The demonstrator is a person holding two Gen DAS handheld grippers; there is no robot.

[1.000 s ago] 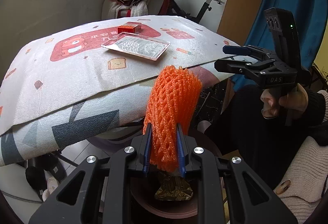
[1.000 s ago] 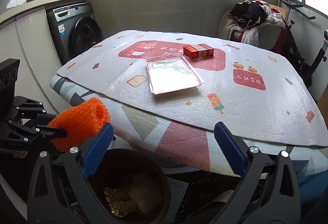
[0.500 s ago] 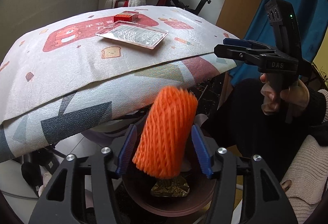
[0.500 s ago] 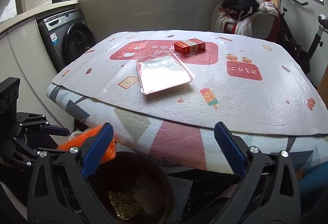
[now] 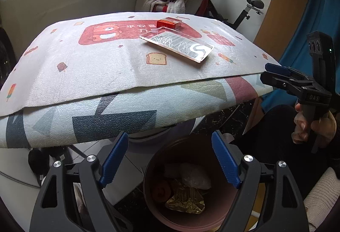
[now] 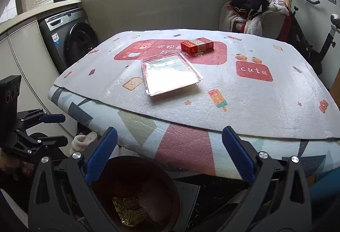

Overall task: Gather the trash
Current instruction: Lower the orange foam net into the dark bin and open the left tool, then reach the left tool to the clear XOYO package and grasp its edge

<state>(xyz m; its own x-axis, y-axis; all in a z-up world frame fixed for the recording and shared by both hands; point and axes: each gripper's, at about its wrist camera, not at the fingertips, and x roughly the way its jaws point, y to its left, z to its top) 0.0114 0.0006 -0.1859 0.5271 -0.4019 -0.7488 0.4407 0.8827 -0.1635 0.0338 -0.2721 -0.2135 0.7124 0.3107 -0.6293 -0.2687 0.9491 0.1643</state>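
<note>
My left gripper (image 5: 170, 159) is open and empty above a round brown trash bin (image 5: 223, 219) below the table's front edge. The bin holds a gold wrapper (image 5: 187, 200), a pale bag and the orange foam net (image 5: 160, 190). My right gripper (image 6: 170, 153) is open and empty, near the same bin (image 6: 170, 187). On the table lie a clear plastic tray (image 6: 170, 72) and a red box (image 6: 196, 45); they also show in the left wrist view, tray (image 5: 176, 43) and box (image 5: 169, 22).
The table (image 6: 265, 94) wears a printed foam cover that hangs over its front. A washing machine (image 6: 70, 38) stands at the left. A chair piled with clothes (image 6: 252, 11) and an exercise bike (image 6: 308, 40) stand behind the table.
My left gripper opened and let go of the orange foam net, which dropped into the bin. The right gripper stayed open and shifted slightly.
</note>
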